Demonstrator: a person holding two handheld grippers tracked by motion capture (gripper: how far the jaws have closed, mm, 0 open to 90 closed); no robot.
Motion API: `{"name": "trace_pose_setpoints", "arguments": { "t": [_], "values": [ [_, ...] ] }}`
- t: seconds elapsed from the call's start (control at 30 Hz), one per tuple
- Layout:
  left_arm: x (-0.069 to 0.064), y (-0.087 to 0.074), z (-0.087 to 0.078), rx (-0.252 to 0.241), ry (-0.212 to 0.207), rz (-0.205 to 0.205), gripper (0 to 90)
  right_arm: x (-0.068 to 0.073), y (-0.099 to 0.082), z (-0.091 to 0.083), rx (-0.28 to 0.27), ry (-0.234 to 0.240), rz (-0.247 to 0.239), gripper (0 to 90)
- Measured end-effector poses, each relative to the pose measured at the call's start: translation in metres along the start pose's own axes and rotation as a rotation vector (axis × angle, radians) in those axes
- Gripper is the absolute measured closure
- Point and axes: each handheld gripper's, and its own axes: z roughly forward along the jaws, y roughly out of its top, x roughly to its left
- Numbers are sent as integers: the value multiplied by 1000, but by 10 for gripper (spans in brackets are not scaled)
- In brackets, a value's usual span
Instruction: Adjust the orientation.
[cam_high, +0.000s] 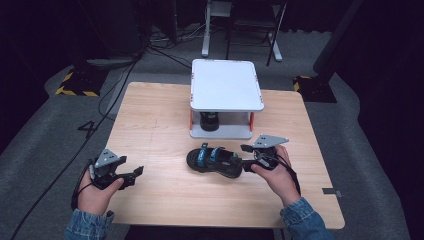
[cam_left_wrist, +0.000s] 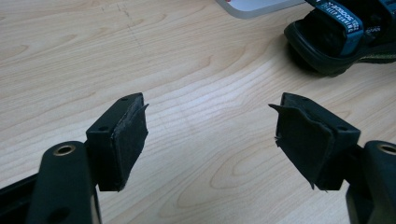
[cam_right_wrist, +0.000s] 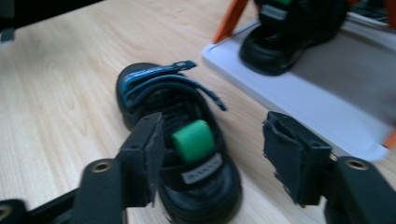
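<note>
A black sandal (cam_high: 214, 161) with blue straps and a green heel tab lies on the wooden table (cam_high: 160, 125) in front of the shelf. Its heel end (cam_right_wrist: 177, 140) sits between the jaws of my right gripper (cam_high: 244, 155). The left pad (cam_right_wrist: 152, 154) is against the heel's side, while the right pad (cam_right_wrist: 289, 158) stands clear of it, so the gripper (cam_right_wrist: 215, 121) is open. My left gripper (cam_high: 136, 176) hovers open over bare wood at the table's front left, nothing between its jaws (cam_left_wrist: 210, 107). The sandal's toe (cam_left_wrist: 341, 37) shows at that view's upper right.
A white two-level shelf (cam_high: 226, 85) with orange posts stands at the table's back middle. A second black sandal (cam_high: 209, 121) rests on its lower board (cam_right_wrist: 317, 102). Cables and stand legs lie on the grey floor beyond the table.
</note>
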Motion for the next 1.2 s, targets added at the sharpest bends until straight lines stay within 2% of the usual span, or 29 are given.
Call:
{"name": "trace_pose_setpoints", "arguments": {
  "t": [0.03,0.07,0.1,0.13,0.2,0.23,0.33,0.43,0.53,0.57,0.6,0.63,0.7,0.73,0.77,0.8,0.83,0.93,1.07,1.1,1.13,1.17,1.2],
  "values": [
    [0,-1,-1,-2,3,-2,253,0,0,0,0,0,0,460],
    [0,-1,-1,-2,2,-3,253,1,1,2,8,3,-3,509],
    [0,-2,-2,-1,5,-8,253,1,2,3,21,12,-10,599],
    [1,-3,-2,3,7,-4,253,2,3,4,41,19,-36,732],
    [1,-4,-2,3,8,-8,253,3,3,4,46,8,-44,745],
    [2,-4,-2,5,6,-7,253,4,4,3,53,-1,-57,801],
    [2,-4,0,5,4,-7,254,13,8,0,58,37,-74,832],
    [1,-3,2,7,-1,-5,253,19,10,-1,41,64,-76,834],
    [1,-2,4,5,-5,1,261,34,17,-1,12,138,-75,832],
    [1,-2,4,5,-5,1,261,34,17,-1,12,138,-75,832],
    [0,-2,5,6,-8,1,261,44,19,2,7,188,-77,828],
    [0,-2,5,6,-8,1,261,44,19,2,7,188,-77,828],
    [0,-2,7,10,-12,2,261,55,21,7,8,233,-82,823],
    [0,-2,8,11,-13,3,261,64,22,12,9,270,-87,814],
    [0,-2,8,12,-13,4,261,64,22,12,9,270,-87,814],
    [-1,-1,9,16,-17,8,261,71,22,17,12,301,-86,805],
    [-1,-1,9,16,-17,8,261,71,22,17,12,301,-86,805],
    [-2,-1,10,20,-22,14,261,84,17,31,37,344,-108,791],
    [-1,-1,10,20,-24,16,261,90,13,34,34,336,-128,750],
    [-1,-1,10,20,-24,16,261,91,13,34,36,323,-131,713],
    [0,-1,10,20,-24,17,261,91,13,31,23,283,-133,571],
    [0,-1,10,21,-25,17,261,91,13,31,23,283,-133,571],
    [0,-1,10,20,-27,13,261,91,12,30,18,276,-121,528]
  ]
}}
